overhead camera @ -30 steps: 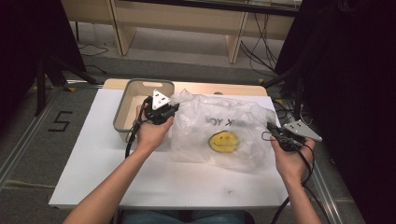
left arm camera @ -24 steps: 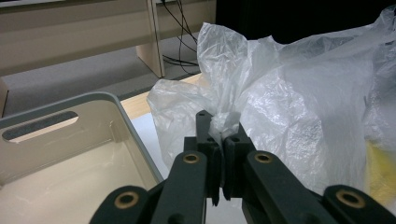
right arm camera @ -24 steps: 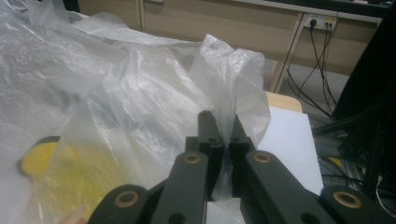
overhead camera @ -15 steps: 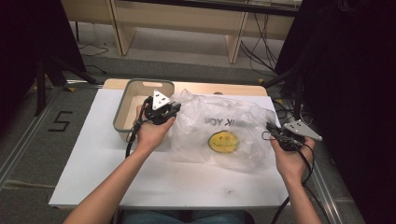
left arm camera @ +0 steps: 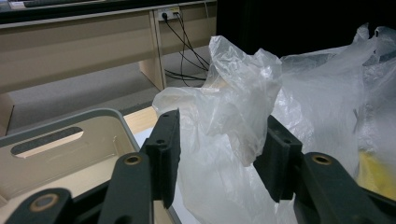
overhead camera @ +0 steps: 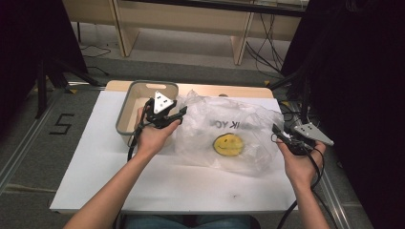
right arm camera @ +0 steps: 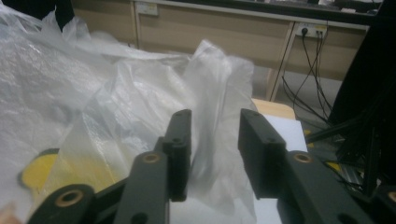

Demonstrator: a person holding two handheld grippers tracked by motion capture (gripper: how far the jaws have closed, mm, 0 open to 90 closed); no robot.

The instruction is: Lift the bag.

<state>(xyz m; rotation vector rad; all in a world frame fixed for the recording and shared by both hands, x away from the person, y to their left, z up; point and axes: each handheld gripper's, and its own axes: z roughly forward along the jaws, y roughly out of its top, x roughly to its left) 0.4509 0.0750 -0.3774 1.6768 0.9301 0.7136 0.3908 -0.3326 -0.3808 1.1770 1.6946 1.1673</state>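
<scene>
Flanking a clear plastic bag (overhead camera: 229,133) with both grippers, one at each end.

Since a second ago the left gripper (overhead camera: 173,116) has edged only slightly along the bag's end beside the grey bin (overhead camera: 125,114); the right gripper (overhead camera: 282,137) has hardly moved, so no grasp looks made yet. Left jaws stand wide, a bunched handle of film (left arm camera: 243,84) rising between them; right jaws stand narrower yet open, a fold of film (right arm camera: 212,116) between them, contact unclear. Printed lettering and the yellow smiley (overhead camera: 226,144) blur through the plastic; any contents are hard to make out.
</scene>
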